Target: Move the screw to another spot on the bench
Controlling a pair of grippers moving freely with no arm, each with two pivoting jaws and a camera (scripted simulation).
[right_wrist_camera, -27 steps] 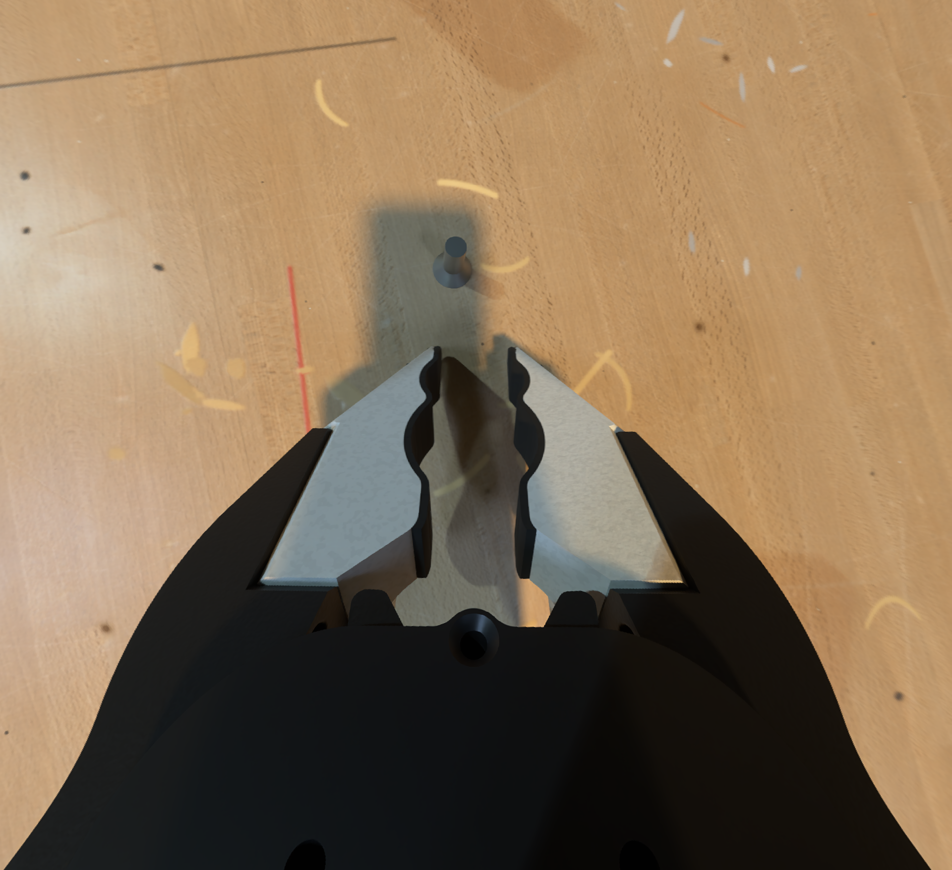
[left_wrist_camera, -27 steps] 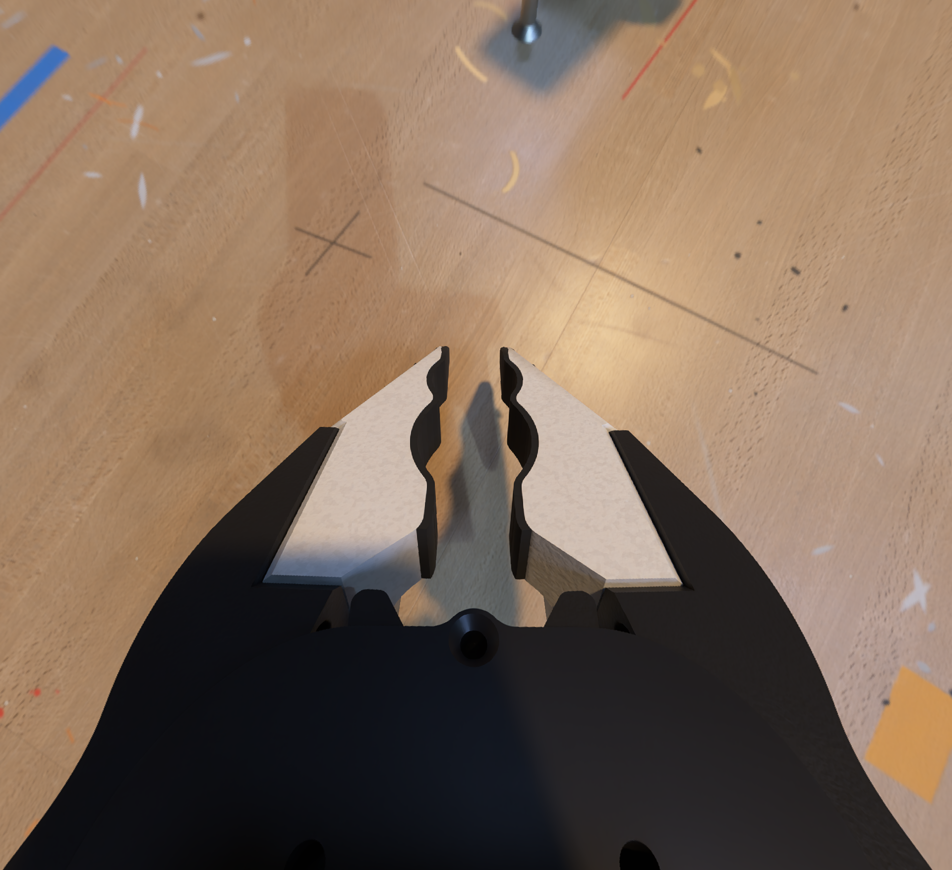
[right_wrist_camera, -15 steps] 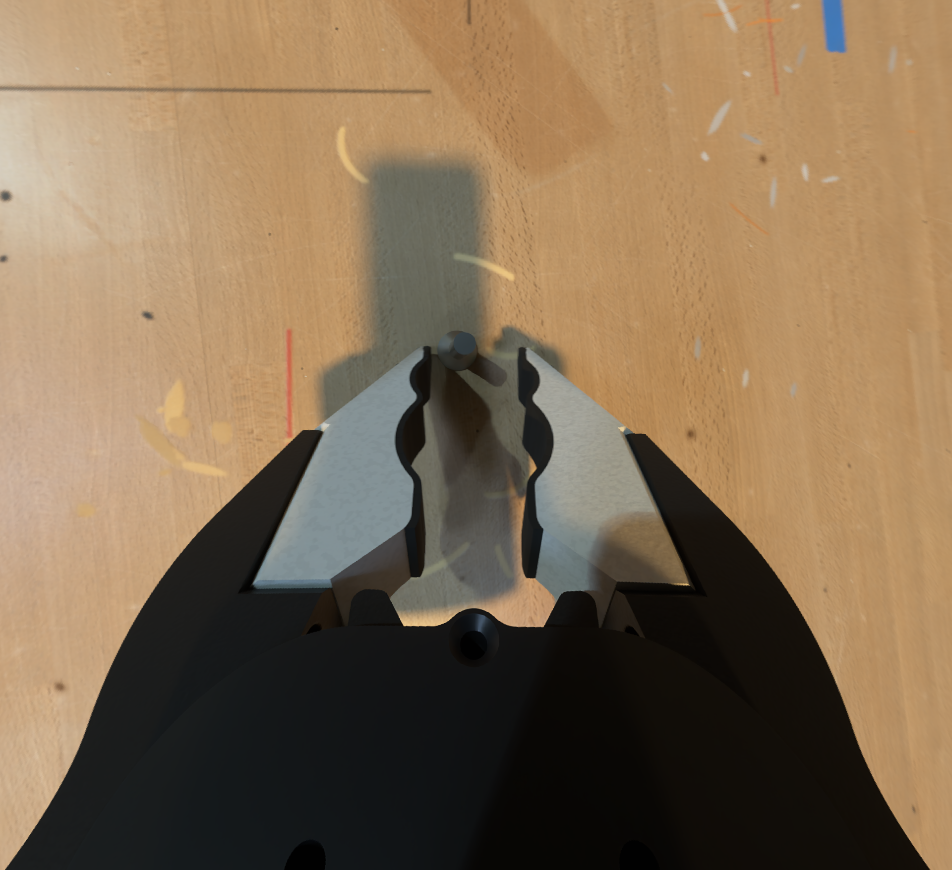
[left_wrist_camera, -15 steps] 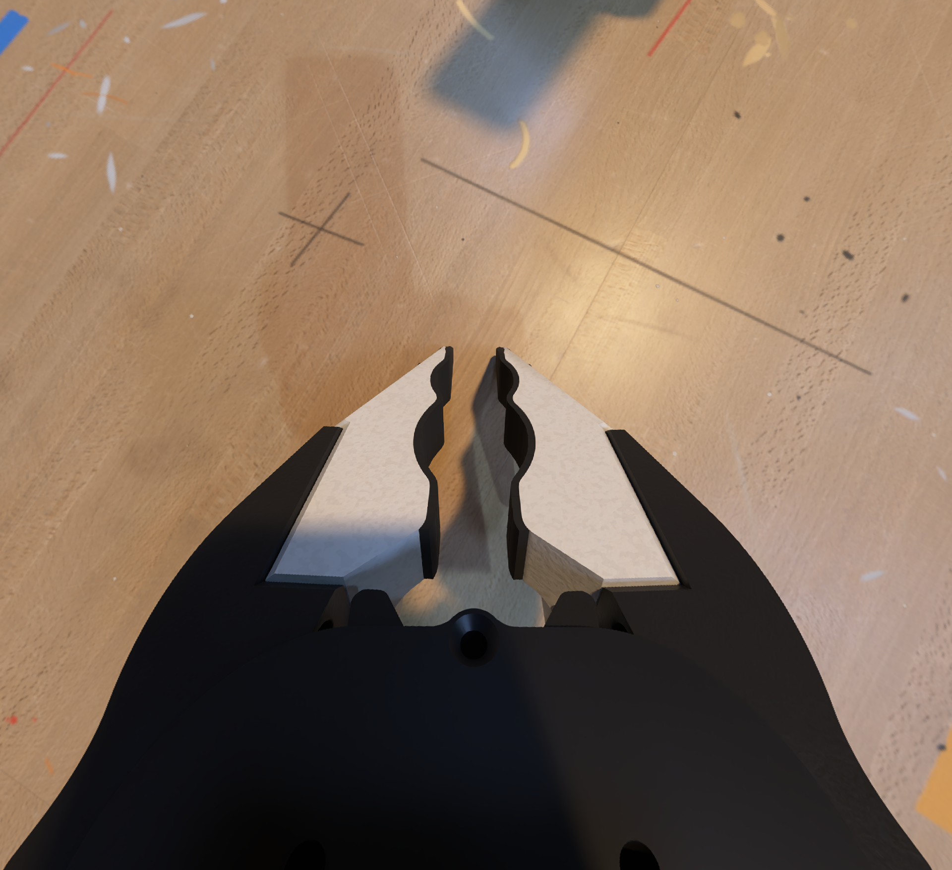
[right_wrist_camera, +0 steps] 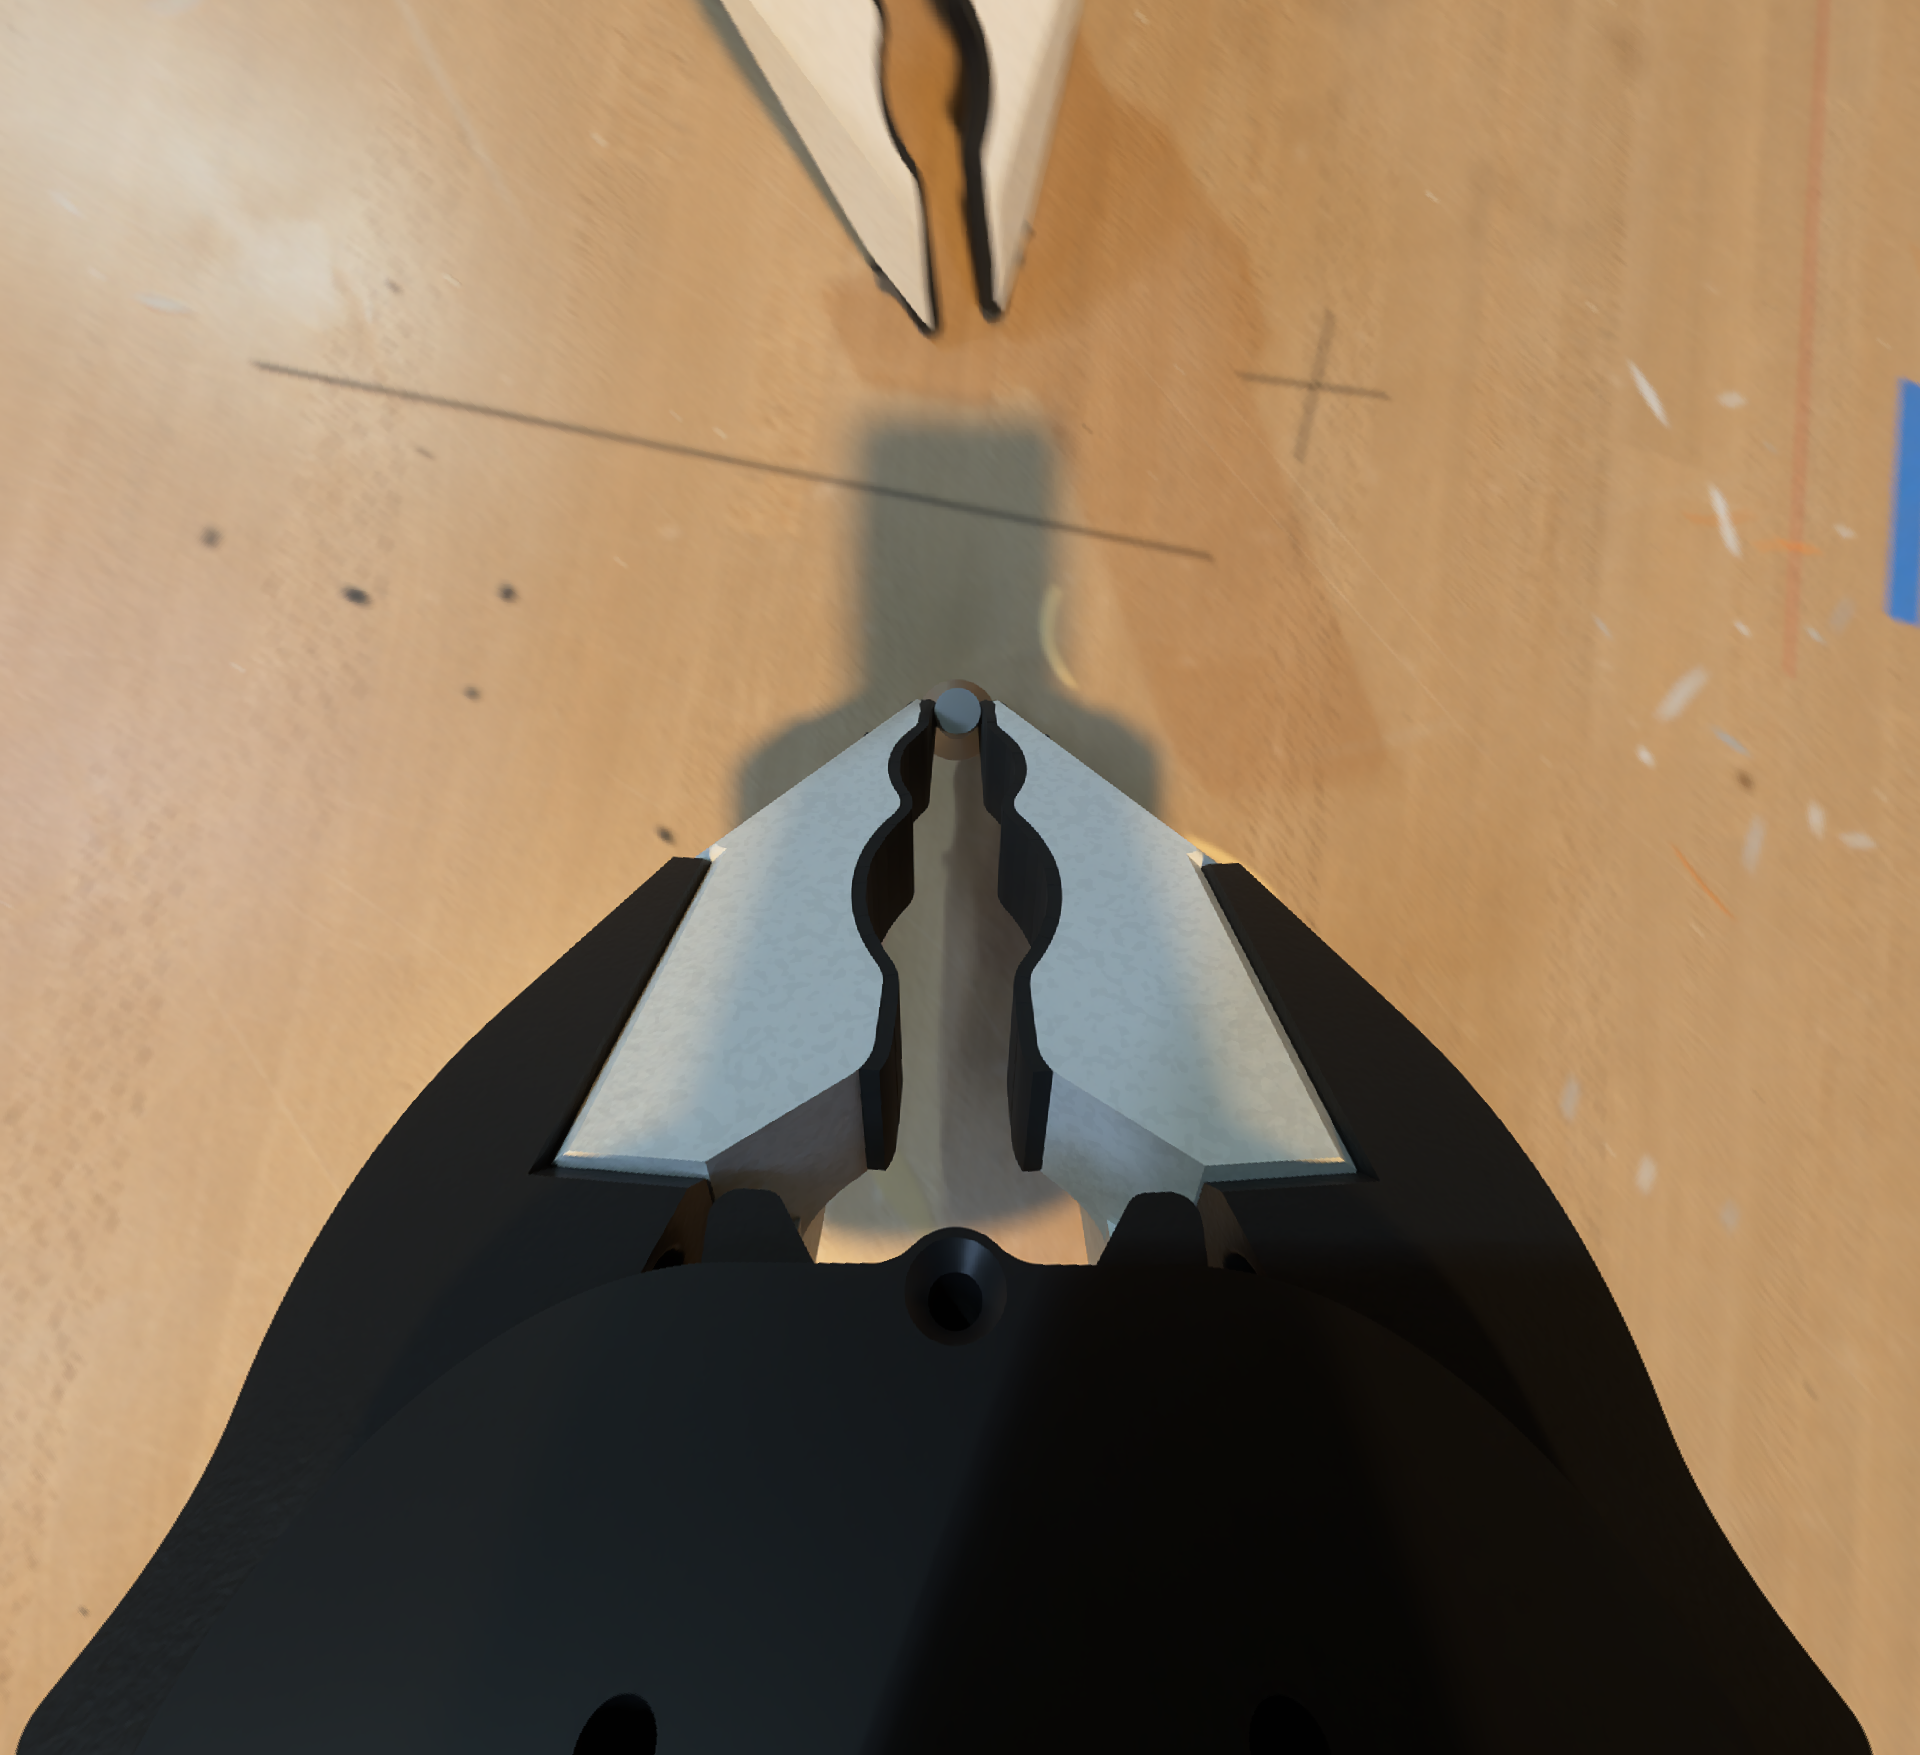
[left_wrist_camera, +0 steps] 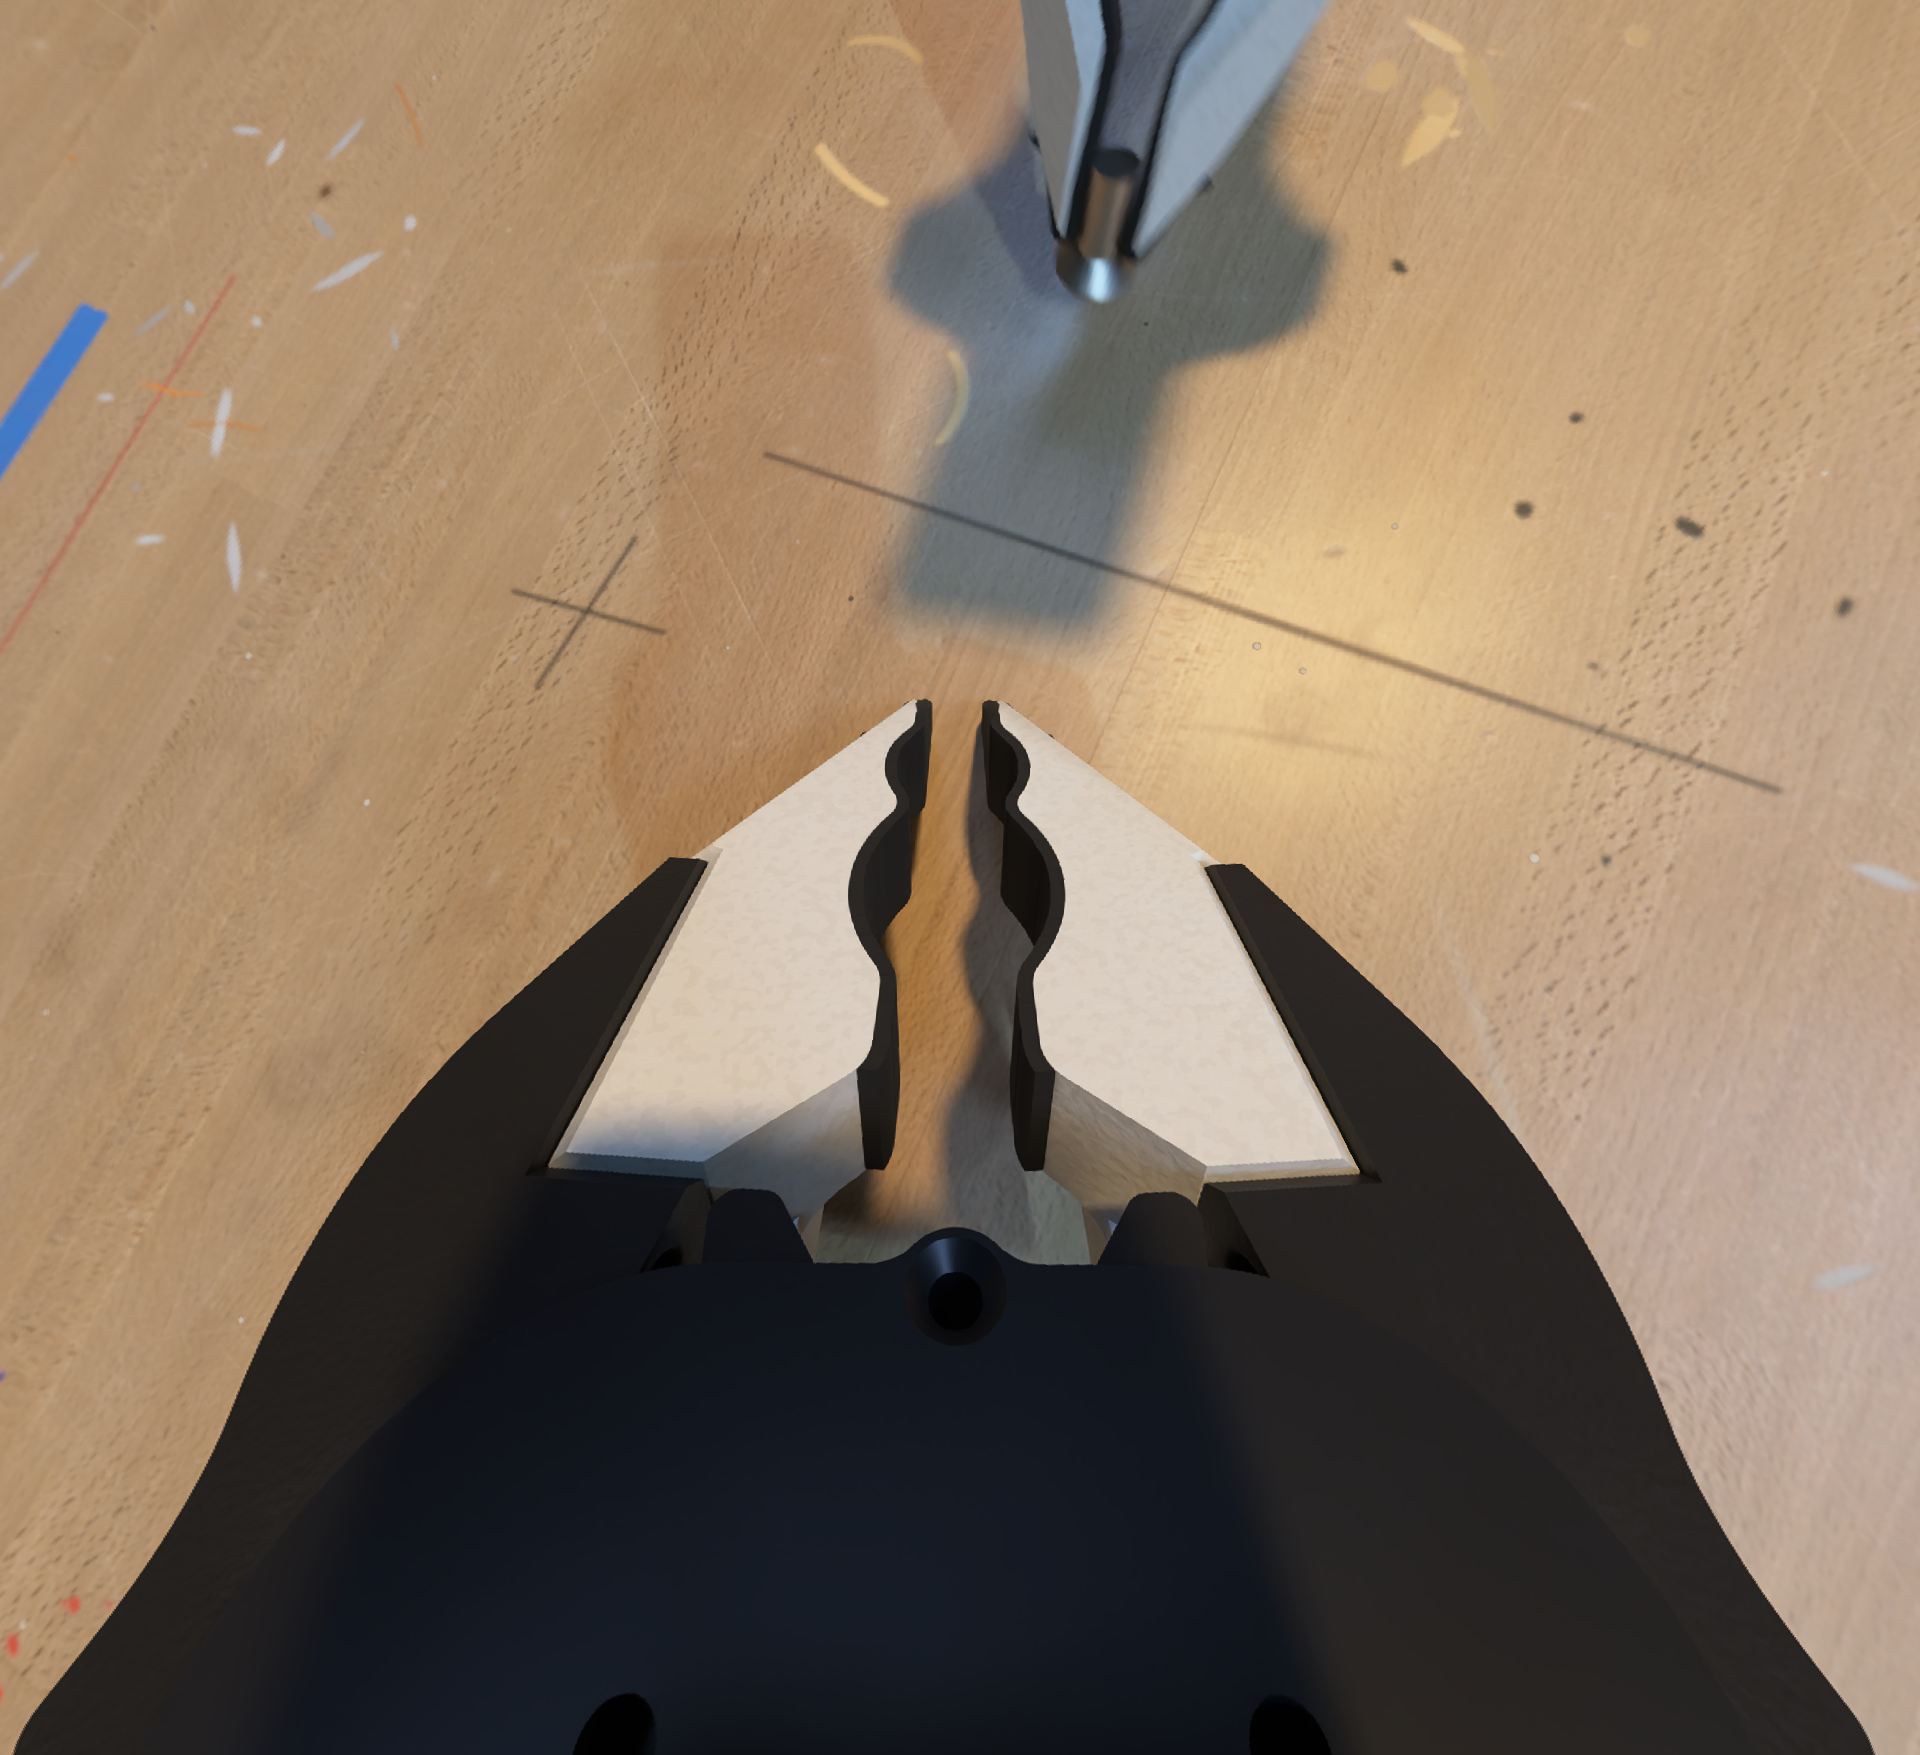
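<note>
The screw (right_wrist_camera: 957,711) is a small grey metal pin, clamped upright between the fingertips of my right gripper (right_wrist_camera: 957,720). In the left wrist view the screw (left_wrist_camera: 1103,219) hangs head down from the right gripper (left_wrist_camera: 1099,251), held above the wooden bench (left_wrist_camera: 312,874), with its shadow cast on the wood below. My left gripper (left_wrist_camera: 956,713) is empty, its jaws closed to a narrow slit, and it hovers over the bench facing the right one. It also shows in the right wrist view (right_wrist_camera: 961,318), straight ahead.
A long pencil line (left_wrist_camera: 1299,635) and a pencil cross (left_wrist_camera: 587,609) mark the bench between the grippers. A strip of blue tape (left_wrist_camera: 47,391), a thin red line (left_wrist_camera: 114,469) and scattered wood shavings (left_wrist_camera: 852,173) lie to the left.
My right gripper has moved onto the screw, shut on it and lifted it off the bench toward the left gripper. The left jaws have narrowed.
</note>
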